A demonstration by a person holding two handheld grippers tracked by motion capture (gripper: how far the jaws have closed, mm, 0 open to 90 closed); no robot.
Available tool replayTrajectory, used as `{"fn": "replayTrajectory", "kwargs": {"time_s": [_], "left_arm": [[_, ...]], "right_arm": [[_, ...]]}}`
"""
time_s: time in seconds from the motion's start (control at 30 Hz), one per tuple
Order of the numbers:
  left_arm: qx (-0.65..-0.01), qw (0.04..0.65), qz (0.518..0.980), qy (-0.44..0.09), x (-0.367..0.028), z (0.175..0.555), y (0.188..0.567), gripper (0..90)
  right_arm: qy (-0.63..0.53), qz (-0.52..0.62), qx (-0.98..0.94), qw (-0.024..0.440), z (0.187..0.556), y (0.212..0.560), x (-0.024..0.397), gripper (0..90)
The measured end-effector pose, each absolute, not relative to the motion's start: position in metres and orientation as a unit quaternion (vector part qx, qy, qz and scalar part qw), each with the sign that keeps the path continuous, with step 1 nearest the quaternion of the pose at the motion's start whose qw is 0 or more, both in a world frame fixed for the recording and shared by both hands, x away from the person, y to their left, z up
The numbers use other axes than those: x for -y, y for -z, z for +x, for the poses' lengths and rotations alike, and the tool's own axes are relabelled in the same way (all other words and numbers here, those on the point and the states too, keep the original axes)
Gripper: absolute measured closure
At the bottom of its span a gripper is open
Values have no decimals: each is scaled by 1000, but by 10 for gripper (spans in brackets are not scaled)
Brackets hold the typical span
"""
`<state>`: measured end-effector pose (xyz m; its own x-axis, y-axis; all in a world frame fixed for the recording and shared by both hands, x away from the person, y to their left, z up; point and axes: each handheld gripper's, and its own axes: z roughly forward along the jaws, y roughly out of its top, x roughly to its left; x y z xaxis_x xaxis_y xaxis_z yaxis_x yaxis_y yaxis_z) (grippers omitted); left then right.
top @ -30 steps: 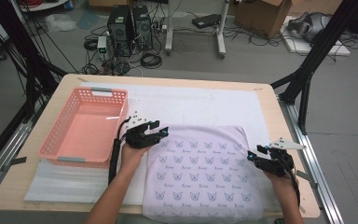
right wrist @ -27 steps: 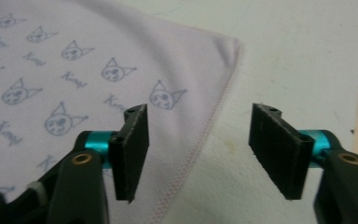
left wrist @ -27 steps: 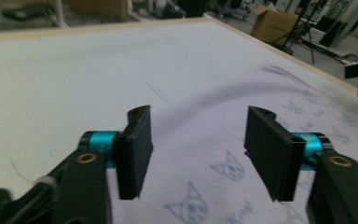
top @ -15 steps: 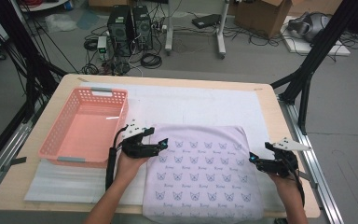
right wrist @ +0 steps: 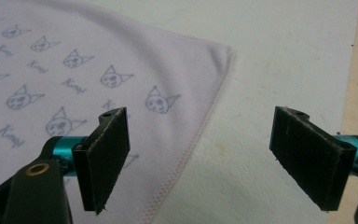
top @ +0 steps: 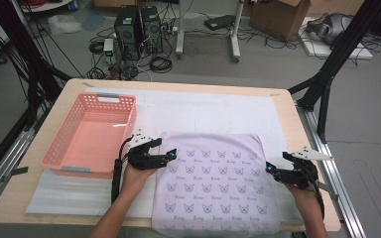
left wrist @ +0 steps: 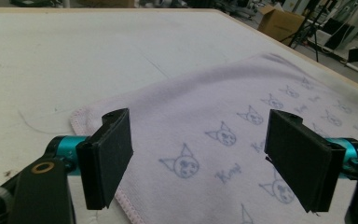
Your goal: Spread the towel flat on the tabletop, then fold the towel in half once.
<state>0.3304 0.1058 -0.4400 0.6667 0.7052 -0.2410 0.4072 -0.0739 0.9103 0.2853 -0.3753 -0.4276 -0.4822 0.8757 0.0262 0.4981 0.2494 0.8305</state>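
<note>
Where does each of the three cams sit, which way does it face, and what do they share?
High view: above the person's side, facing forward and down on the table; forearms, left hand-held gripper, right hand-held gripper, pink basket.
Left gripper view: rides the left hand-held gripper, looking along its open jaws at the towel.
Right gripper view: rides the right hand-held gripper, open jaws straddling the towel's hemmed edge.
Shared: all see the cat-print towel and white mat.
</note>
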Motion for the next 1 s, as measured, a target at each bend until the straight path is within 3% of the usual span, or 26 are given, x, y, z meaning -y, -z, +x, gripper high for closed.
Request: {"fn": "replayTrajectory", "kwargs": {"time_s": [0.5,0.77,1.0], "left_arm": [[-404,536,733,-115,-108,334,446,243],[-437,496,739,-133,-108,337,450,294],[-458,469,741,-145,-107,340,451,313]], "right_arm": [[-401,466,-762,204,297,436,369,197],[-377,491,-760,199,308,439,365,325],[-364,507,-757,193,320,441,362,374]]}}
